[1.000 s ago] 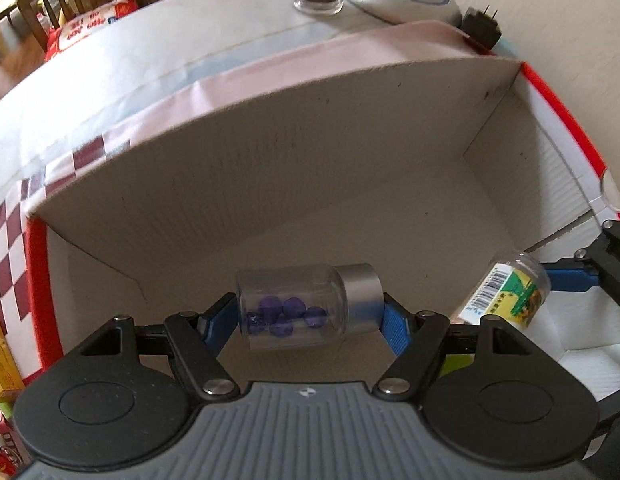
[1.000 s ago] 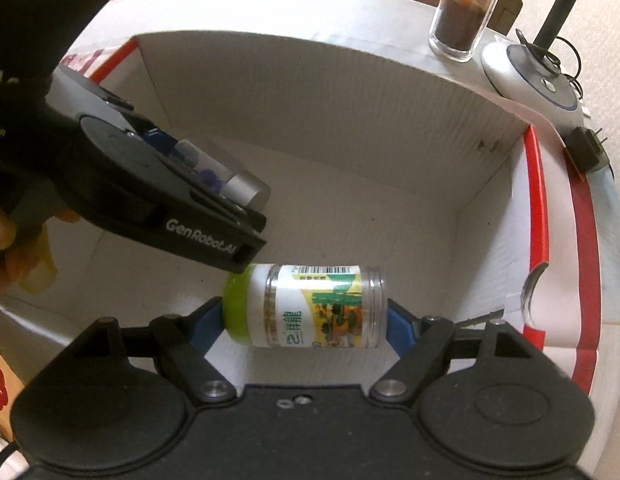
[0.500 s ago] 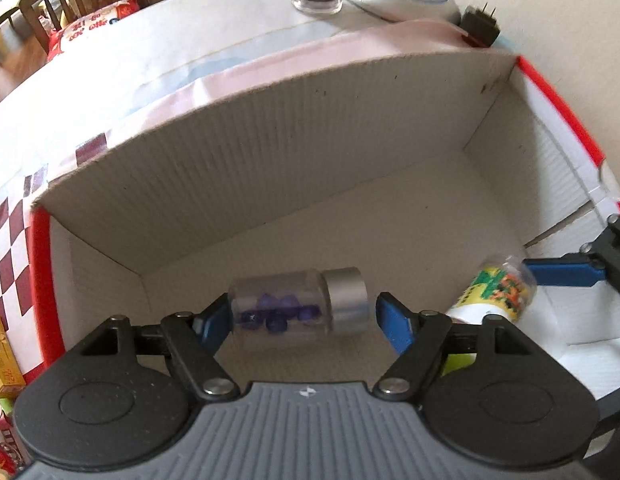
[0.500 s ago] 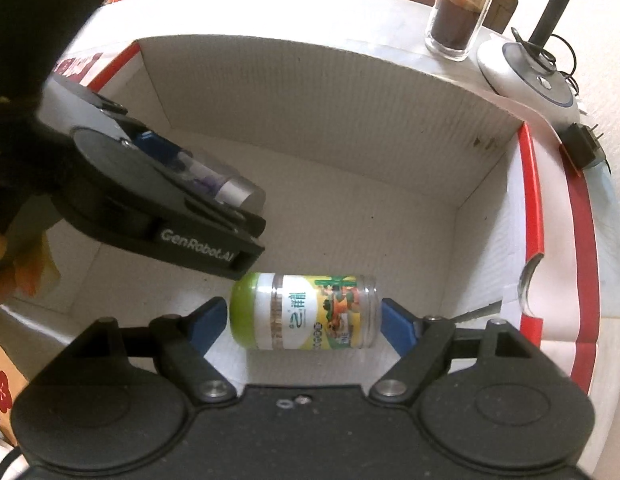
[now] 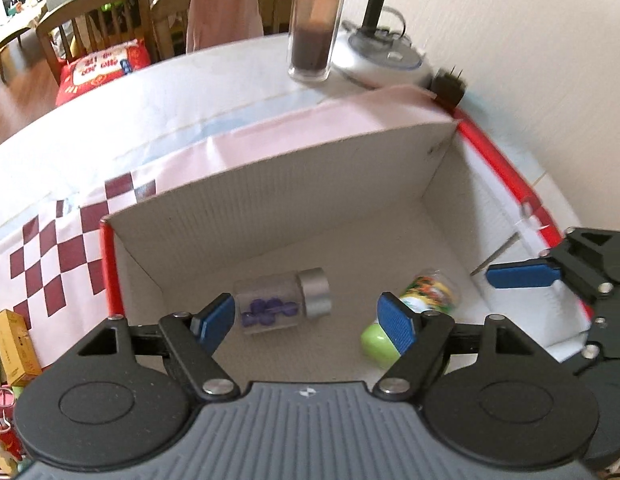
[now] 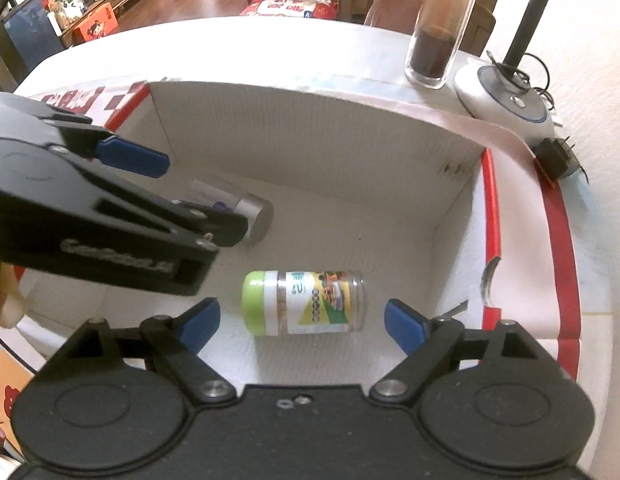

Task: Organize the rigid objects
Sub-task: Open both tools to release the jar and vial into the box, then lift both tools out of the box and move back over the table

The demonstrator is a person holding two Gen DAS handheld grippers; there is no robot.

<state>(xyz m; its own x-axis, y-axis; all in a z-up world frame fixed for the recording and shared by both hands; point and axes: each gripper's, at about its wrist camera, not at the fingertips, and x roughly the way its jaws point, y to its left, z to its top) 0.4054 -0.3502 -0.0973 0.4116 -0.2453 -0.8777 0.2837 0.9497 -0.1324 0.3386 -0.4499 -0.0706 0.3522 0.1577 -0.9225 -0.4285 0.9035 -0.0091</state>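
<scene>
A: Lying on its side on the floor of the cardboard box [image 5: 310,184], the clear jar [image 5: 284,302] with purple beads sits ahead of the left gripper [image 5: 306,318], nearer its left finger than its right one. How do those fingers [image 5: 214,322] stand?

B: Spread wide, holding nothing; the jar touches neither pad. The right gripper [image 6: 300,326] is the same: fingers [image 6: 404,326] wide apart, and the labelled bottle [image 6: 306,302] lies crosswise in the gap between them, free of both.

A: Which way does the bottle point?

B: Green cap toward the left finger, clear base toward the right one. The jar's silver cap points toward the bottle.

A: Room around them?

B: Bare box floor stretches beyond both fingertips up to the far wall. The side wall with the red rim [image 6: 492,216] stands just outside the right finger. From the right wrist view, the left gripper hangs over the jar, hiding most of it.

A: Beyond the box?

B: A glass [image 6: 438,36] of dark powder and a white lamp base [image 6: 506,98] stand on the surface past the far wall.
</scene>
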